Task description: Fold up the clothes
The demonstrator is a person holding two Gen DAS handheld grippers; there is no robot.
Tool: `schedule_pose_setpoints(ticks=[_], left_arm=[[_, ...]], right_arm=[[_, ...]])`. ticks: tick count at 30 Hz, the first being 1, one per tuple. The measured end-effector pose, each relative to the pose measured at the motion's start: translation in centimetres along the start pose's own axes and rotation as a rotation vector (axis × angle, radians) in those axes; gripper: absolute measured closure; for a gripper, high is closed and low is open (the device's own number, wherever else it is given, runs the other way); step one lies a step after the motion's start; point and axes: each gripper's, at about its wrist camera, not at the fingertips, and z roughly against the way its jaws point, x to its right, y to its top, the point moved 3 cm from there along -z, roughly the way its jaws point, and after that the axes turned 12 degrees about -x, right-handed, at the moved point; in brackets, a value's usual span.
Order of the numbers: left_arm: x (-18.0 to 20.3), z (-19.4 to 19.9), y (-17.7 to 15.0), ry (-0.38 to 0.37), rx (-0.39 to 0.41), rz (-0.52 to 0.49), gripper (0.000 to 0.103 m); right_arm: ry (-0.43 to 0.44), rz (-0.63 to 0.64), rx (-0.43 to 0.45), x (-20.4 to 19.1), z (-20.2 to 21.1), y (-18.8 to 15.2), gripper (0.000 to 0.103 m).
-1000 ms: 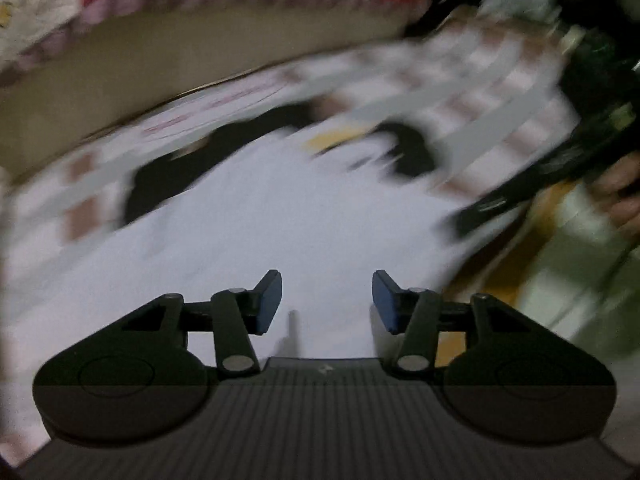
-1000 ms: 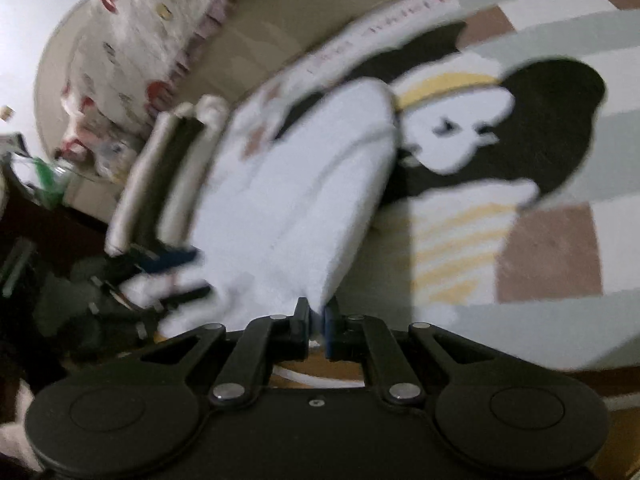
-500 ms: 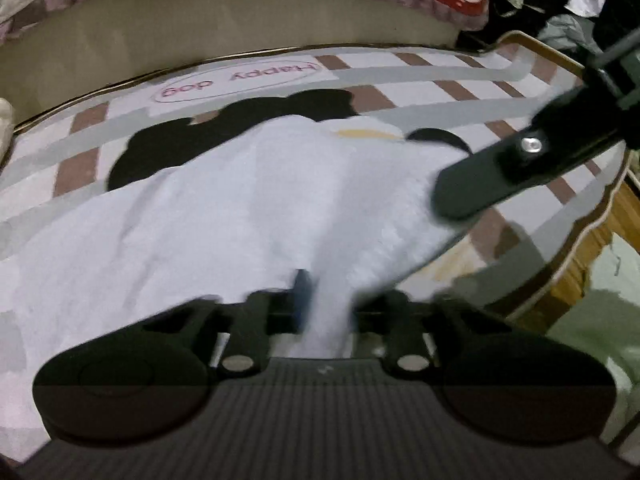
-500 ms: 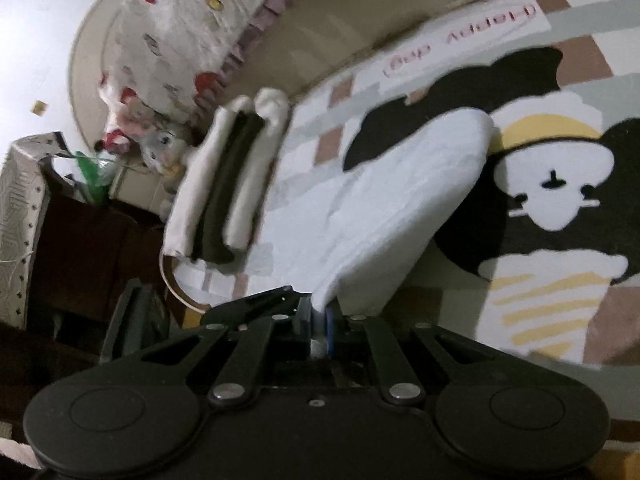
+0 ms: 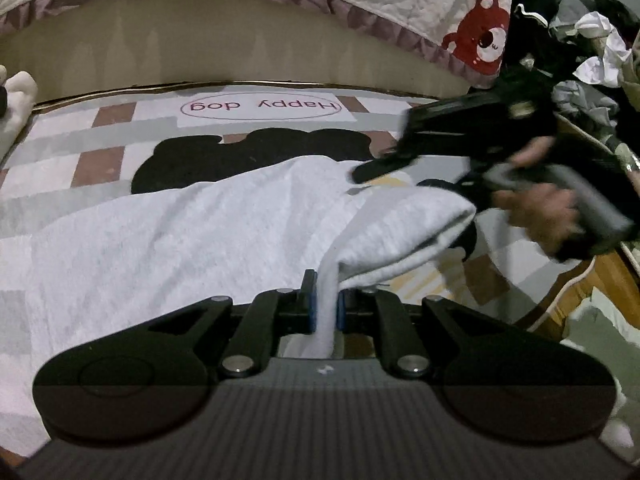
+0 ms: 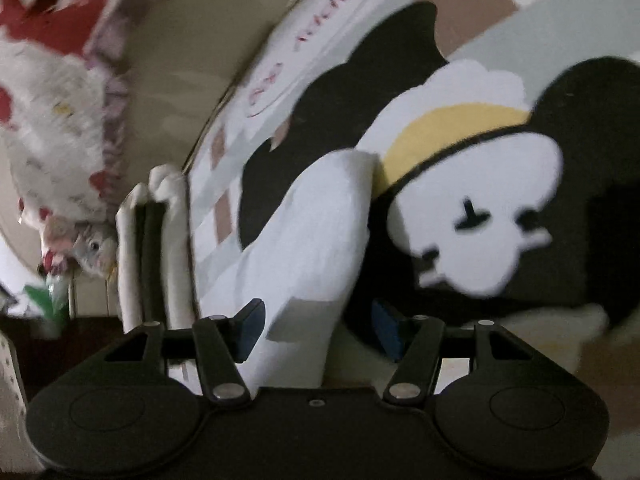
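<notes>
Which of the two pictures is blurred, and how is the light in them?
Left wrist view: mostly sharp; the white garment and the words on the rug are clear, but the person's hand with the right gripper is smeared; straight edges bend from the fisheye lens. Right wrist view: blurred all over, as from motion; the rug's dog face has soft edges. Both are dim, without glare.

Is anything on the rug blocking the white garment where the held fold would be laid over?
Nothing visible does. The white garment lies flat on the rug with nothing on it. The left gripper pinches its edge; the right gripper is opening, fabric loose between its pads.
</notes>
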Motion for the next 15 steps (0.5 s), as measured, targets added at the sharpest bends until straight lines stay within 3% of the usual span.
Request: schedule_pose_setpoints(ticks=[3,4,5,6,8,9,12,15], left_arm=[[0.2,-0.2,-0.1,0.010,0.006,-0.014,0.094],[0.3,-0.2,-0.2,0.023,0.011,-0.022,0.094],[0.4,-0.3,-0.2,0.038,0.016,-0.031,0.094],[0.6,-0.1,-0.3,0.062,0.032,-0.049,0.094],[1.5,1.0,-0.2,0.167,0.114,-0.133,0.094],[1.9,1.8,-0.1,0.185,0.160,-0.157,0.094],[3.2,4.1,1.3,0.115,0.270,-0.163,0.095],[5.8,2.6,3.7,0.125,0.270,-0.165,0.095]], right_arm=[[-0.001,0.024,0.033,0.2,-1.7,2.4,0.041],[-0.001,0.044,0.037,0.1,-2.2,2.9,0.050],[-0.005,0.072,0.044,-0.3,-2.4,3.1,0.081],[-0.014,0.112,0.057,-1.0,-2.5,3.1,0.089],[-0.012,0.230,0.113,-3.1,-1.9,2.8,0.090],[0.014,0.292,0.151,-4.3,-1.0,2.4,0.091],[0.122,0.376,0.280,-7.3,2.9,1.3,0.091],[0.123,0.379,0.392,-7.5,7.7,0.5,0.091]])
